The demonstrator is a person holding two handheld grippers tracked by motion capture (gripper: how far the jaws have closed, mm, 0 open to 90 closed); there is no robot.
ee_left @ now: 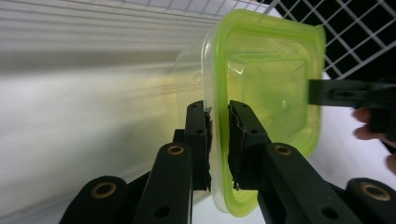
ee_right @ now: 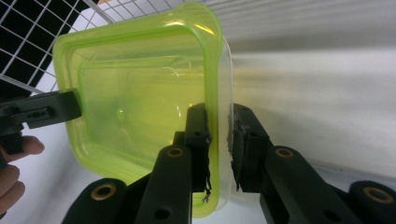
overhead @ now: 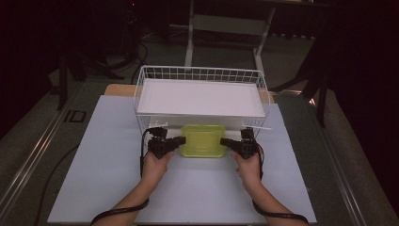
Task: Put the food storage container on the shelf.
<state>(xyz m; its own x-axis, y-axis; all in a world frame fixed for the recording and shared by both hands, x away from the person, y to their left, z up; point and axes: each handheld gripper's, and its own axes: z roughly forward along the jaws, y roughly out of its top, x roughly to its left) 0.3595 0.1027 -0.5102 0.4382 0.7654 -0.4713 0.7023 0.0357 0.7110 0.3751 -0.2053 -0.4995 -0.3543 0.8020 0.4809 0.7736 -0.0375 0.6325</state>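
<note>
A clear plastic container with a lime-green lid (overhead: 203, 140) is at the near side of the white wire basket (overhead: 202, 73), close against its front. My left gripper (overhead: 181, 141) is shut on the rim at its left end, and my right gripper (overhead: 225, 142) is shut on the rim at its right end. In the left gripper view the lid's edge (ee_left: 271, 93) passes between the pads of the left gripper (ee_left: 218, 135). In the right gripper view the rim (ee_right: 140, 93) sits pinched in the right gripper (ee_right: 219, 140). Whether the container rests on the mat or hangs just above it is unclear.
A flat white panel (overhead: 200, 96) covers the basket's top. The basket stands at the far side of a white mat (overhead: 108, 160), which stretches toward the person. A pale table frame (overhead: 226, 23) stands behind, on dark floor.
</note>
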